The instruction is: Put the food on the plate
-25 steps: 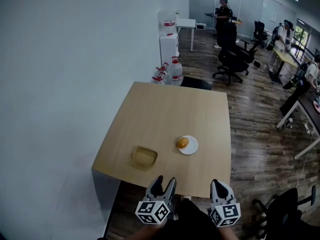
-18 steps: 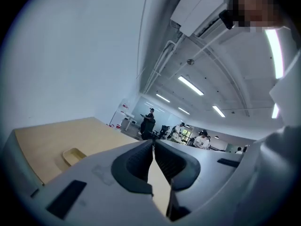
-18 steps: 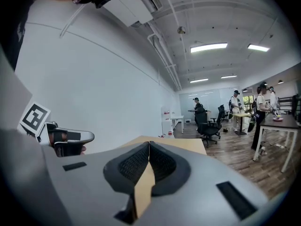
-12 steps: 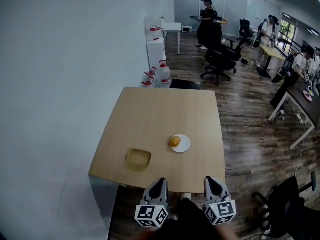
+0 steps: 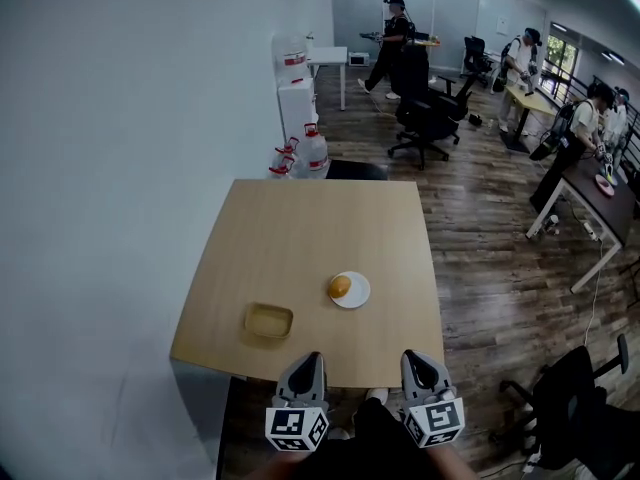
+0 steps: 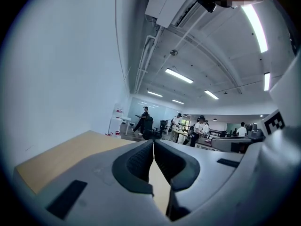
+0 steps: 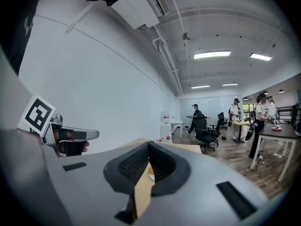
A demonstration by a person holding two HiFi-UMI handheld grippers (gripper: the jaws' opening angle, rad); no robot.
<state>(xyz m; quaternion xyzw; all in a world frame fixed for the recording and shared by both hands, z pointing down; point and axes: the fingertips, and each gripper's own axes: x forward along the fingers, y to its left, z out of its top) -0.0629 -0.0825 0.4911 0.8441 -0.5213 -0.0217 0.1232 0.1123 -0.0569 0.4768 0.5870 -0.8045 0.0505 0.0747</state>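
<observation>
An orange round piece of food (image 5: 339,287) lies on a small white plate (image 5: 358,293) near the front of the wooden table (image 5: 310,238). A shallow yellow dish (image 5: 268,321) sits to the plate's left and holds nothing that I can see. My left gripper (image 5: 304,365) and right gripper (image 5: 417,361) hang side by side just off the table's near edge, both shut and holding nothing. In the left gripper view the left gripper (image 6: 153,147) has its pads pressed together. In the right gripper view the right gripper (image 7: 148,149) is shut too, and a sliver of the plate (image 7: 150,174) shows behind it.
A white wall runs along the table's left side. Water bottles (image 5: 312,148) and a dark chair (image 5: 357,169) stand behind the far edge. Office chairs (image 5: 425,113), desks and several people fill the room further back. A black chair (image 5: 585,403) stands at the lower right.
The left gripper's jaws have shut; a second ago they stood apart. My head view has shifted, so the table sits lower and more to the left. Food and dish have not moved.
</observation>
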